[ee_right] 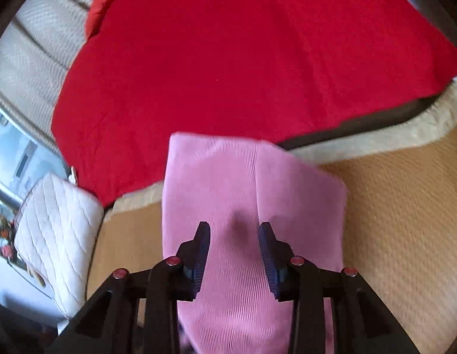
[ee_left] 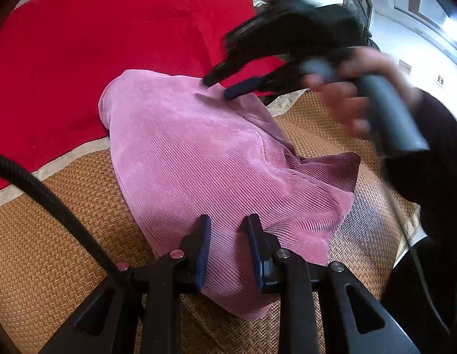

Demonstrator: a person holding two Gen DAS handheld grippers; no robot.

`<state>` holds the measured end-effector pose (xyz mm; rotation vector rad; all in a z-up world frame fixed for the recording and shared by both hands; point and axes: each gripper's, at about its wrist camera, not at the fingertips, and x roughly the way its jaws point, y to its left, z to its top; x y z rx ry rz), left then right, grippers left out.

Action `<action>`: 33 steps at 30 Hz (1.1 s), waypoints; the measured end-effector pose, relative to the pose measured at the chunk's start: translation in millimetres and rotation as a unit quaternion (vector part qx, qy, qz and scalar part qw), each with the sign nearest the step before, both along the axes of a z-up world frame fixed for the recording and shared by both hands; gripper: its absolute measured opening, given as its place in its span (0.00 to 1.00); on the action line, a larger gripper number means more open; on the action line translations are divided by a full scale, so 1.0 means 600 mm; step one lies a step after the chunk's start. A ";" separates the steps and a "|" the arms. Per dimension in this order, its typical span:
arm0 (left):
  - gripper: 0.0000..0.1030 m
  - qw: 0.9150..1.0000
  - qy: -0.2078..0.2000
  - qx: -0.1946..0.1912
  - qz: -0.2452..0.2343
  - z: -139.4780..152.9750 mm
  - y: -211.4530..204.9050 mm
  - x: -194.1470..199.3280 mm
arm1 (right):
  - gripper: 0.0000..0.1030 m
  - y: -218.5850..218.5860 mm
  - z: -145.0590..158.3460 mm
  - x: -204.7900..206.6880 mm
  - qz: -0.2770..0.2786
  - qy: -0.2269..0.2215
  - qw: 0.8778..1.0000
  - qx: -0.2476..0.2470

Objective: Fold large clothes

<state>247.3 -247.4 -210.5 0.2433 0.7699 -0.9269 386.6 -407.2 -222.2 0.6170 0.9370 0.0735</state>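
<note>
A pink ribbed garment (ee_left: 216,159) lies folded into a long bundle on a woven straw mat (ee_left: 66,221). My left gripper (ee_left: 228,221) is open just above its near end, with nothing between the jaws. My right gripper (ee_left: 218,88), blurred with motion, hovers open over the garment's far end, its fingertips close to the cloth. In the right wrist view the right gripper (ee_right: 234,230) is open above the pink garment (ee_right: 243,183), and its shadow falls on the cloth.
A red blanket (ee_left: 110,44) covers the bed beyond the mat (ee_right: 405,221) and also shows in the right wrist view (ee_right: 243,59). A white quilted cushion (ee_right: 57,230) sits at the left. A black cable (ee_left: 51,194) crosses the left wrist view.
</note>
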 end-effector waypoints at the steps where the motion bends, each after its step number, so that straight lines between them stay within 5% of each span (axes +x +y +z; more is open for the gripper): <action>1: 0.25 1.000 -0.003 0.001 -0.001 0.001 0.004 0.000 | 0.37 -0.003 -0.016 0.020 0.002 0.006 1.000 -0.001; 5: 0.26 1.000 -0.022 0.008 -0.005 0.002 0.002 -0.008 | 0.43 -0.004 -0.110 0.096 -0.008 0.086 0.996 -0.014; 11: 0.34 0.999 -0.029 0.017 0.008 0.003 0.004 -0.011 | 0.50 -0.008 -0.077 0.052 -0.017 0.049 0.998 -0.019; 20: 0.42 0.998 -0.039 0.028 0.029 0.007 0.004 -0.018 | 0.51 0.043 -0.022 -0.117 -0.010 0.011 0.999 -0.035; 27: 0.49 0.997 -0.060 0.042 0.035 0.004 -0.001 -0.026 | 0.53 0.003 -0.113 -0.164 -0.024 0.073 0.996 -0.034; 33: 0.73 0.995 -0.051 0.045 0.070 -0.003 0.013 -0.006 | 0.54 -0.002 -0.126 -0.167 -0.028 0.060 0.997 -0.026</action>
